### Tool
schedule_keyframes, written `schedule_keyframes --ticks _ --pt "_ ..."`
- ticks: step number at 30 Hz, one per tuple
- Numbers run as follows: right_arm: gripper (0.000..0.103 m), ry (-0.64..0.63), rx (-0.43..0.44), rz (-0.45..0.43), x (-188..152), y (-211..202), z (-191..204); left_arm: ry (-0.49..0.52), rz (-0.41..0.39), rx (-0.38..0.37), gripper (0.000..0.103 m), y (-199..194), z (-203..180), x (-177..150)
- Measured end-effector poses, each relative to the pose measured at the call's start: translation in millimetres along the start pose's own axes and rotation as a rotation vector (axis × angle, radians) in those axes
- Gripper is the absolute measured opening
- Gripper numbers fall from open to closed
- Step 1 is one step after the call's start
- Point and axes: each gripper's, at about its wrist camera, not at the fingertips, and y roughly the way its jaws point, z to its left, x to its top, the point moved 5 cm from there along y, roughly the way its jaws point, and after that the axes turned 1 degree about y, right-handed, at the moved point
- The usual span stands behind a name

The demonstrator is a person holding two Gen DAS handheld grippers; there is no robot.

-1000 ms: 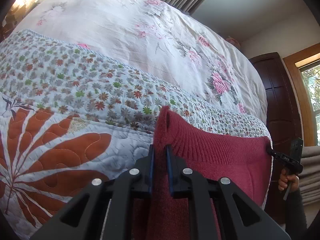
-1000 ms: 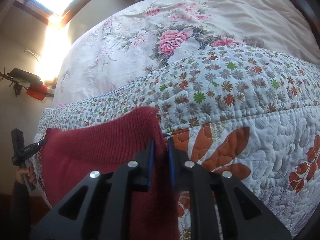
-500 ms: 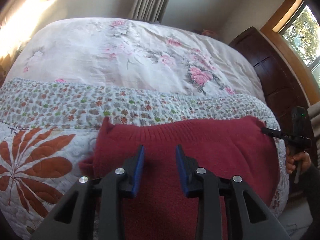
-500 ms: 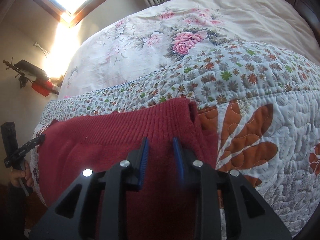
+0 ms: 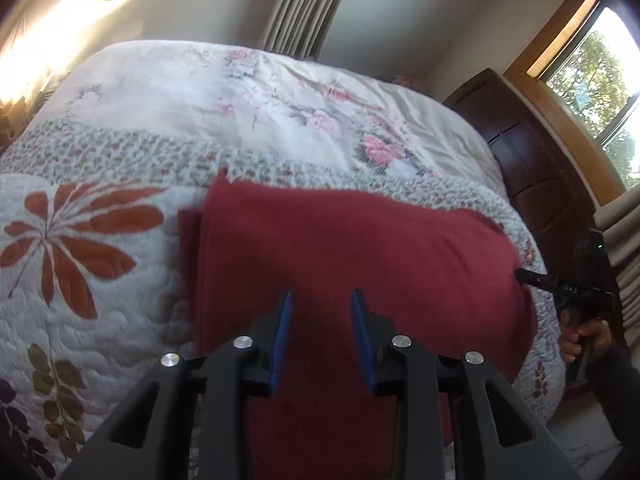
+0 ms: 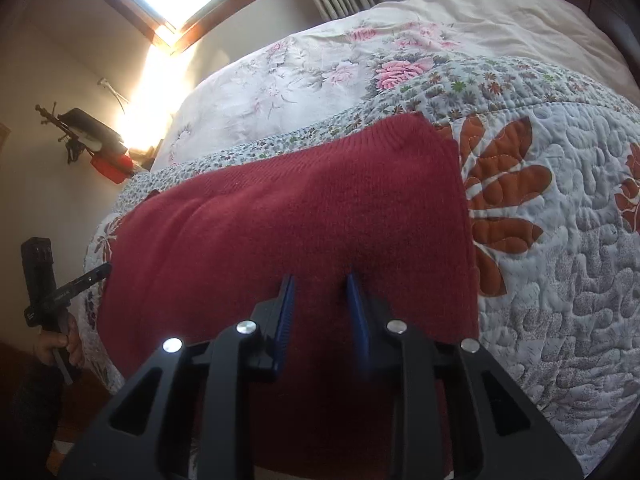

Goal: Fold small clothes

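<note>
A dark red knitted garment (image 5: 352,248) lies spread flat across the quilted bedspread (image 5: 92,280), its ribbed edge toward the far side. In the left wrist view my left gripper (image 5: 321,294) hovers open over the garment's near part, with nothing between its blue pads. At the garment's right edge the right gripper's tip (image 5: 520,275) shows, held by a hand (image 5: 580,340). The right wrist view has the same red garment (image 6: 300,232), and my right gripper (image 6: 320,278) is open above it. The left gripper's tip (image 6: 102,270) sits by the garment's left edge.
A pink-flowered cover (image 5: 260,104) covers the far half of the bed. A dark wooden cabinet (image 5: 536,168) stands beyond the bed's right side, under a window (image 5: 600,64). Curtains (image 5: 308,4) hang behind. A red and black item (image 6: 108,160) hangs on the wall.
Both grippers were shut on the garment's top corners a second ago. They have let go, opened and drawn back, and the garment now lies flat on the quilt.
</note>
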Motion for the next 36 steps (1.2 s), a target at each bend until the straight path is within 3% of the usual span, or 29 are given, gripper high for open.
schedule_keyframes --ticks 1,3,6,9,11,13,15,18,21,23,24,25,26,30,34,36 --pt "0.015 0.011 0.001 -0.002 0.6 1.6 -4.0 -0.016 -0.006 0.014 0.029 5.2 10.2 -6.2" --pt "0.008 0.061 -0.007 -0.002 3.1 -3.8 -11.1 -0.069 -0.026 0.028 0.027 0.5 24.7 -8.9" --pt "0.024 0.059 0.009 -0.032 -4.7 -34.2 -4.4 -0.075 -0.082 0.029 0.025 -33.1 15.1 -11.4" --pt "0.027 0.035 0.056 -0.029 -31.9 -58.1 4.3 -0.067 -0.158 -0.058 0.026 -71.6 -12.1 -25.4" --pt "0.027 0.022 0.072 0.015 -57.3 -53.9 4.8 -0.072 -0.12 -0.108 0.027 -67.0 -27.1 -43.1" --pt "0.027 0.029 0.057 0.077 -81.3 -35.1 -2.7 -0.045 -0.044 -0.052 0.027 -42.1 -32.2 -61.5" --pt "0.023 0.047 0.016 0.117 -96.8 -14.8 -18.2 -0.1 0.016 -0.03 0.028 -18.0 -18.5 -78.0" --pt "0.012 0.099 0.019 0.107 -101.4 -11.9 -34.2 -0.164 0.004 -0.047 0.027 -17.7 -6.5 -82.4" --pt "0.016 0.12 -0.049 0.065 -98.0 -28.4 -44.2 -0.195 0.012 -0.016 0.028 -36.7 -0.8 -84.2" --pt "0.019 0.111 -0.093 0.043 -100.3 -43.2 -43.2 -0.232 0.022 -0.015 0.035 -53.7 9.2 -86.5" --pt "0.023 0.086 -0.119 0.031 -101.4 -50.6 -37.0 -0.243 0.032 0.015 0.054 -62.3 16.3 -86.7" --pt "0.024 0.042 -0.15 0.023 -103.6 -57.8 -24.4 -0.248 0.048 0.048 0.07 -70.2 23.7 -85.9" --pt "0.025 -0.019 -0.164 0.018 -106.4 -64.0 -4.3 -0.253 0.064 0.06 0.073 -76.9 30.6 -83.0" --pt "0.057 -0.318 -0.239 0.024 -126.1 -68.0 106.7 -0.309 0.165 0.002 0.083 -84.7 57.5 -58.5" --pt "0.076 -0.64 -0.325 0.021 -161.3 -45.3 229.8 -0.37 0.251 -0.198 0.089 -71.2 70.0 -29.1" --pt "0.077 -0.813 -0.373 0.016 -179.6 -22.1 285.2 -0.409 0.305 -0.285 0.089 -55.1 76.2 -17.1"
